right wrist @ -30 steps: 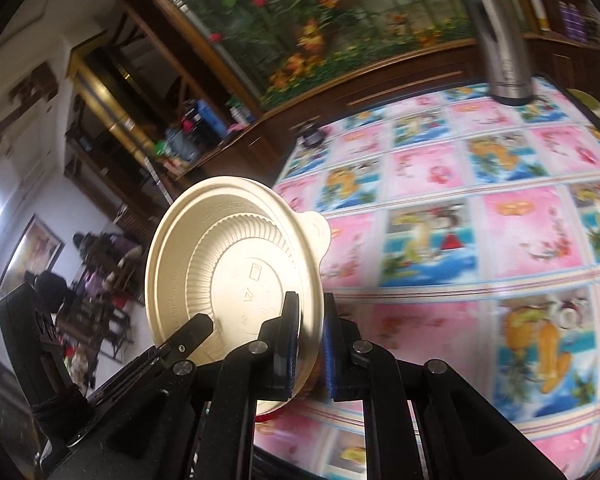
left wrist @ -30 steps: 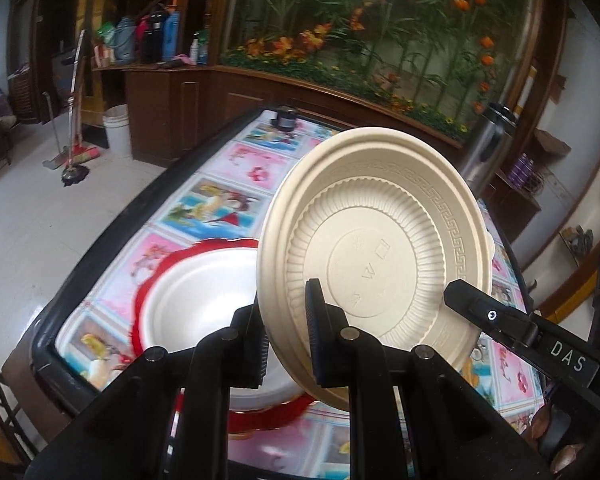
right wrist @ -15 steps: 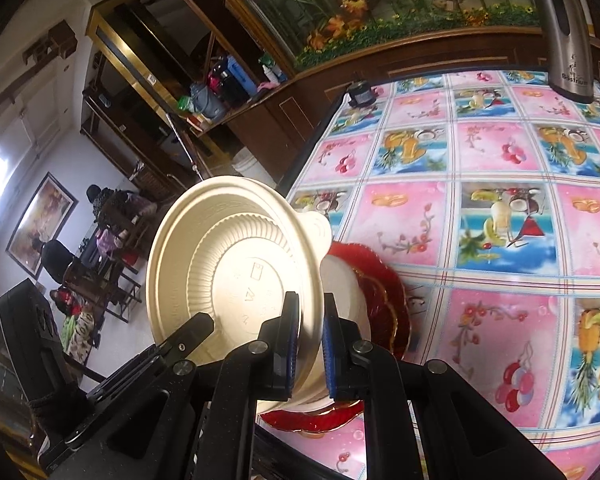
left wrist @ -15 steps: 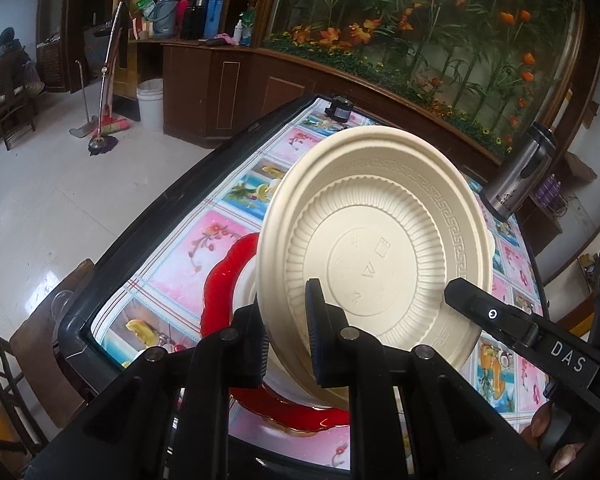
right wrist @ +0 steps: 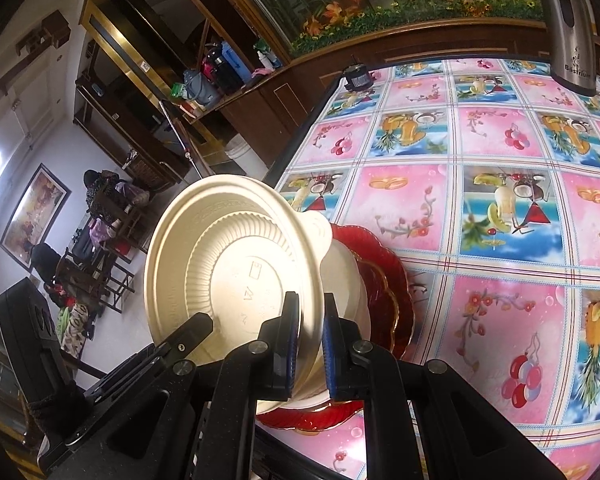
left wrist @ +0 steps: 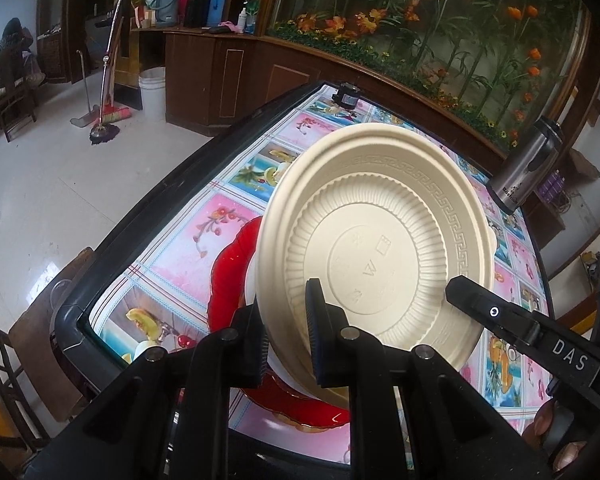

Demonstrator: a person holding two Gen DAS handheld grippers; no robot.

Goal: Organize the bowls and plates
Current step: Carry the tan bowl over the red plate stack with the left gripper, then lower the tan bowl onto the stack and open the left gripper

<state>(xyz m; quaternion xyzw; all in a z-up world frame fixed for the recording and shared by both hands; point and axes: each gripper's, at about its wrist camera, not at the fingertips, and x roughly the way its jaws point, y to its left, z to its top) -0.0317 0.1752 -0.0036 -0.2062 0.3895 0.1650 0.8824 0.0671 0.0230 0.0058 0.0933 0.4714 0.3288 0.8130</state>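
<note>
Cream ribbed plastic bowl [left wrist: 374, 248], held tilted with its underside to both cameras, hangs over the table's near-left corner. Both tools pinch its rim: left tool [left wrist: 286, 338] and right tool [right wrist: 310, 338], each with jaws pressed together on the rim wall at the bowl's near edge. Under it sits a white bowl [right wrist: 346, 280] inside a red scalloped glass plate [right wrist: 388, 280]; whether the cream bowl touches the white one, cannot tell.

View differences:
- Left wrist: cream bowl covers nearly all of the white bowl [left wrist: 251, 280]; only a sliver shows at left. Red plate [left wrist: 230, 276] shows left of and below the bowl, close to the table's black edge [left wrist: 160, 200]. Also shows the right tool's arm marked DAS [left wrist: 540, 340], a mop and white bucket [left wrist: 152, 92] on the floor, a steel flask [left wrist: 526, 168] at the table's far-right corner.
- Right wrist: side-on, so the white bowl's wall and the plate's scalloped rim are clear. The fruit-print pink tablecloth [right wrist: 500, 220] is bare to the right up to the flask [right wrist: 570, 28]; a small dark object [right wrist: 358, 76] sits at the far-left corner. The left tool's body [right wrist: 32, 340] shows at the left.

Versus one second ago: both tools carried the cream bowl across and slightly down; the plate-and-bowl stack, then absent from the right view, now sits directly beneath. Grip unchanged.
</note>
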